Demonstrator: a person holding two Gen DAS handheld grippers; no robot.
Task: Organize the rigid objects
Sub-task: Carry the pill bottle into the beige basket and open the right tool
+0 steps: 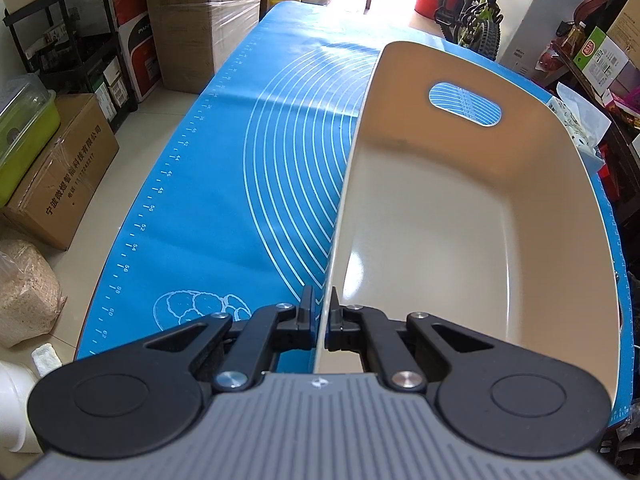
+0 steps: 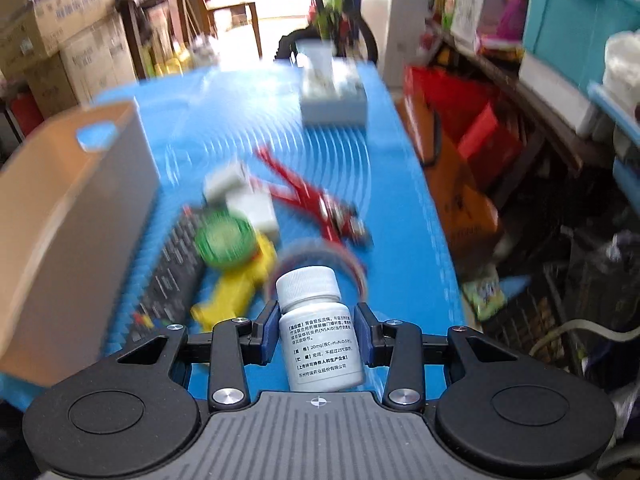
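Now | right tool (image 2: pixel 316 336) clamps upright white bottle (image 2: pixel 318 328) | beige bin (image 2: pixel 68 216) lies at ten o'clock, long axis running away | left tool (image 1: pixel 322 320) pinches bin's near rim, steadying it on desk (image 1: pixel 224 184)

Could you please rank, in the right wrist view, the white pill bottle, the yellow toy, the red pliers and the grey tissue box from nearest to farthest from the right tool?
1. White plastic pill bottle: clamped in the right tool.
2. Yellow plastic toy: just ahead, to the left.
3. Red-handled pliers: mid-mat, ahead.
4. Grey tissue box: far end of the blue mat.
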